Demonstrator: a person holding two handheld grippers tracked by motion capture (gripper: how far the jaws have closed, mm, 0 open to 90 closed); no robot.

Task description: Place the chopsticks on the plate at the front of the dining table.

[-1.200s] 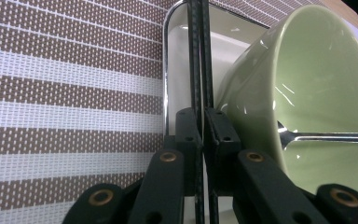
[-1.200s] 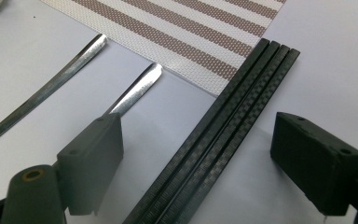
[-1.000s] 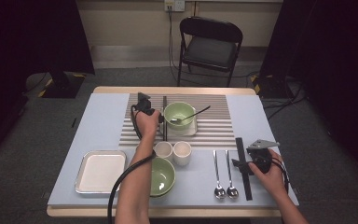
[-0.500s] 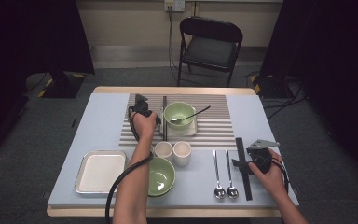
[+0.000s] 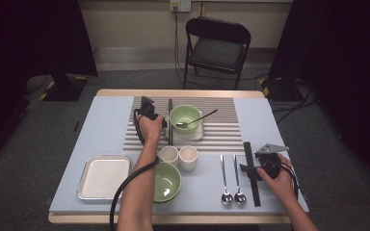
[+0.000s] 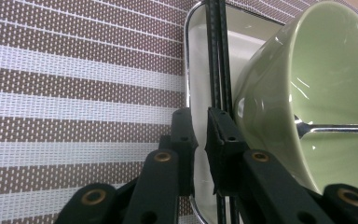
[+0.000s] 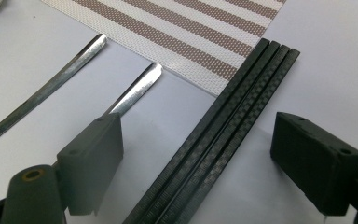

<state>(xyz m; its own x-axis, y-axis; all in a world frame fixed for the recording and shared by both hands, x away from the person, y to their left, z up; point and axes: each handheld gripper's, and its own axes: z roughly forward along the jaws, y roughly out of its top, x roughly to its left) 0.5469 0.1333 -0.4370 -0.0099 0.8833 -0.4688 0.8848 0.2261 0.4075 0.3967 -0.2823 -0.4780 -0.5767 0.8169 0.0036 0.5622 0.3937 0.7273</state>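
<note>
Start with the black chopsticks [image 6: 216, 56]: laid lengthwise on the striped mat [image 6: 74, 93], along the near rim of the small white tray [image 6: 189, 70] and just beside the wall of the green bowl [image 6: 279, 93] standing in it. Note the left tool [image 6: 200, 123] right over them, jaws drawn narrow with only a slit of tray showing between; cannot tell whether the pads actually pinch the sticks or merely sit above them (the pair seems to run under one jaw rather than through the slit). Judge the step as setting this pair straight beside the bowl. To do it well, line the sticks up with the stripes of the mat, set both tips even, and leave them flat on the mat rather than propped on the tray rim, where a roll looks likely. Lift straight up on letting go, and steer clear of the bowl and the spoon [image 6: 335, 127] resting inside it, since a nudge could tip that handle out. Leave the right tool [image 7: 196, 154] as is: jaws wide, straddling a second pair of chopsticks [image 7: 233, 112] lying on the counter [image 5: 106, 125] near two spoons [image 7: 135, 88], touching nothing. Close there only after centring on both sticks together.
</note>
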